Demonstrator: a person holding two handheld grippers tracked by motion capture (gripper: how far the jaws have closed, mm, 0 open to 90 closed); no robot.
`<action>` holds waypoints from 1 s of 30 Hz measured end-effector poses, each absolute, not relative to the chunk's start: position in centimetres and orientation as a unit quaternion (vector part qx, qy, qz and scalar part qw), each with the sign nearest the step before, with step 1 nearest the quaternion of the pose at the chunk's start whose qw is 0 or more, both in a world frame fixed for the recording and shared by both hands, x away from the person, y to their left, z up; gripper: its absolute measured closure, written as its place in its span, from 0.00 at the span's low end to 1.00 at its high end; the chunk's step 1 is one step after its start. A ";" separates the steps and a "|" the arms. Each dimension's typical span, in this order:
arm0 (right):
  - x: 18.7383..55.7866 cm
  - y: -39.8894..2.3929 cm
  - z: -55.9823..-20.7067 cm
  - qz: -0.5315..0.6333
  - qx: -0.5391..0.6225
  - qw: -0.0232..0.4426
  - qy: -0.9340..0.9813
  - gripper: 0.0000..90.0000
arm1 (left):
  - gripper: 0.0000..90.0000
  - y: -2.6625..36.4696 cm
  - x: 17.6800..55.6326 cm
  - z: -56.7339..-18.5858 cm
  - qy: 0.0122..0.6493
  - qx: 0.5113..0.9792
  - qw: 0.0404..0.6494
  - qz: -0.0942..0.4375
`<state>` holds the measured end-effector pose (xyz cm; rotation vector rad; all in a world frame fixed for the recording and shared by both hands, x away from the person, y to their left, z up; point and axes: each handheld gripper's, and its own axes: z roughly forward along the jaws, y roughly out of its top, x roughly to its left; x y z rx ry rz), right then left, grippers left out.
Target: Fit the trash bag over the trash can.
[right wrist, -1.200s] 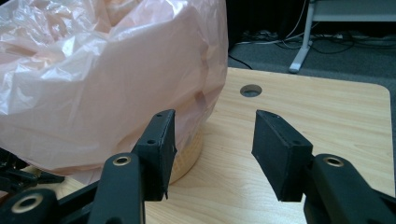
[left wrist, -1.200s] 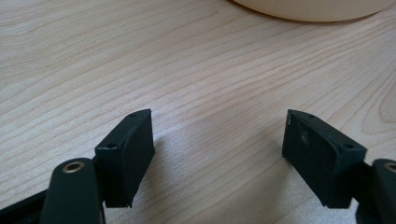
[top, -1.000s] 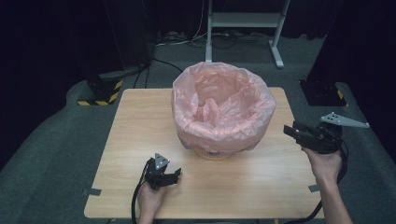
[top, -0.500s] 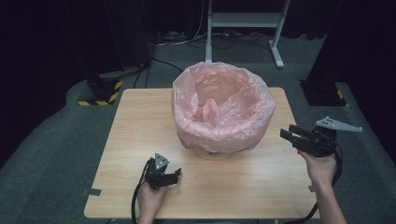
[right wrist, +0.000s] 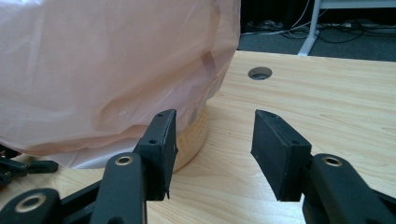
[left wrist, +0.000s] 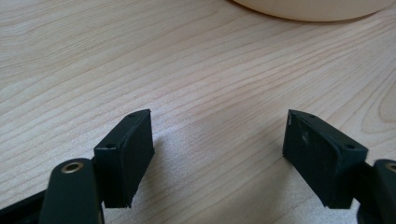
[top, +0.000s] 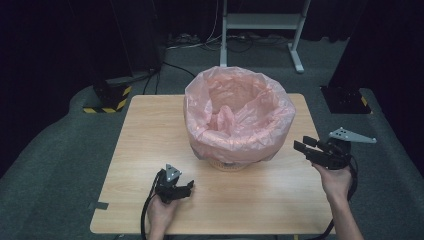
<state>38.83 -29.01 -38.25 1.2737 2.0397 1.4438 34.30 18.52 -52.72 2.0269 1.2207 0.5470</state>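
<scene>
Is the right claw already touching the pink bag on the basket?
Apart. In the right gripper view the right claw is open, with bare table between its jaws; the pink bag hangs beyond the tips.

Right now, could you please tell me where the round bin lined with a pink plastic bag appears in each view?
High view: round bin lined with a pink plastic bag, centre of the wooden table.
Left gripper view: its pale base at the top edge.
Right gripper view: upper left.
Shared landmark: the wooden table.
</scene>
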 end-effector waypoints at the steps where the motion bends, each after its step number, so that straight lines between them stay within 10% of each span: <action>1: 38.8 -29.0 -38.2 0.507 0.448 0.168 0.717 0.55 | 0.27 18.5 34.3 -52.7 0.471 0.782 0.349 0.211; 30: 39.4 -28.0 -39.8 0.513 0.451 0.177 0.709 0.57 | 0.27 18.5 34.1 -52.7 0.468 0.784 0.350 0.209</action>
